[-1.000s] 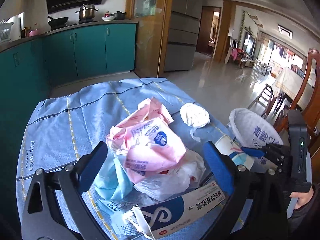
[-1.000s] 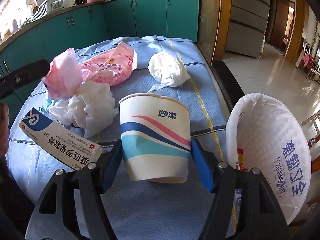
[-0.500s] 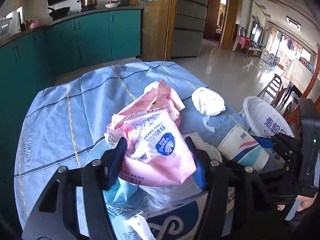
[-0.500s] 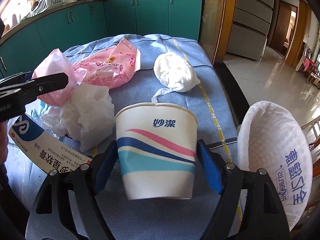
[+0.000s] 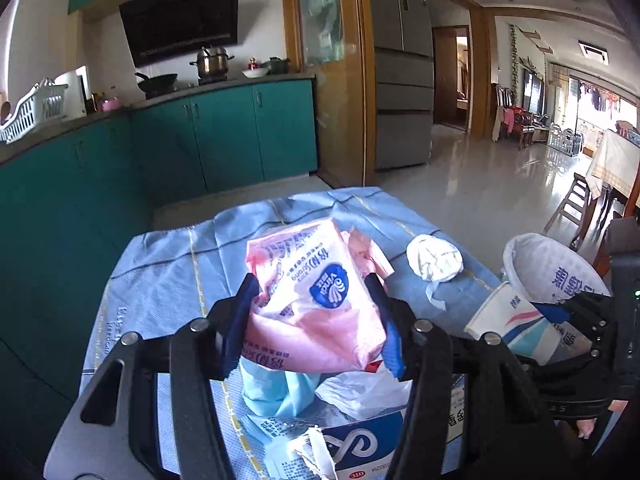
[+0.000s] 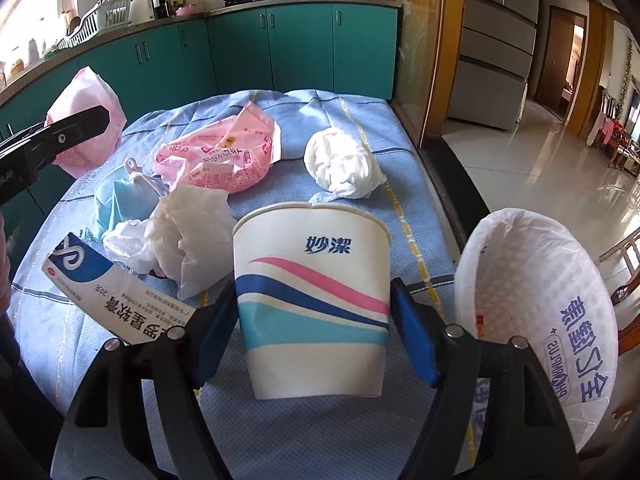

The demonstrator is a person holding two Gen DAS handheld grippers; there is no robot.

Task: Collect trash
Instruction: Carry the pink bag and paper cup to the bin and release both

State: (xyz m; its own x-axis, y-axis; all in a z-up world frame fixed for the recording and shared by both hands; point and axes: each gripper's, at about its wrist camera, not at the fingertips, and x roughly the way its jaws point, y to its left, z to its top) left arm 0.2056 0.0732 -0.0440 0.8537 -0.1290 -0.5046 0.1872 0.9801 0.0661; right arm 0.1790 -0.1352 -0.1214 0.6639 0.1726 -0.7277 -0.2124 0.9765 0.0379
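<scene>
Table under a blue checked cloth carries all the trash; a bin lined with a white printed bag stands just off its right edge, mouth tipped my way. Can't see far into it; the part that shows looks bare.

My right gripper is clamped on a paper cup, upright, pads low on both sides of the wall, near the table's right edge just beside the bin. Cup reads empty and light, thin wall, so it crushes if I squeeze harder. Low down by the base is the stiffest spot.

My left gripper has just been closing and now pinches a pink tissue-pack wrapper, lifted clear of the heap at the table's near-left side. Soft slick film, almost no weight. It bunches between the pads, so the hold is on a fold and could slip; a pinch at the thick crumpled middle holds best.

Still on the cloth, largest first:
- second pink wrapper, mid-table, limp film
- ointment carton, near left edge, stiff card, take across the narrow faces
- white plastic bag, crumpled, beside the carton
- wadded white tissue, toward the far right, squashy, grab anywhere
- light blue mask, floppy, partly under the bag
</scene>
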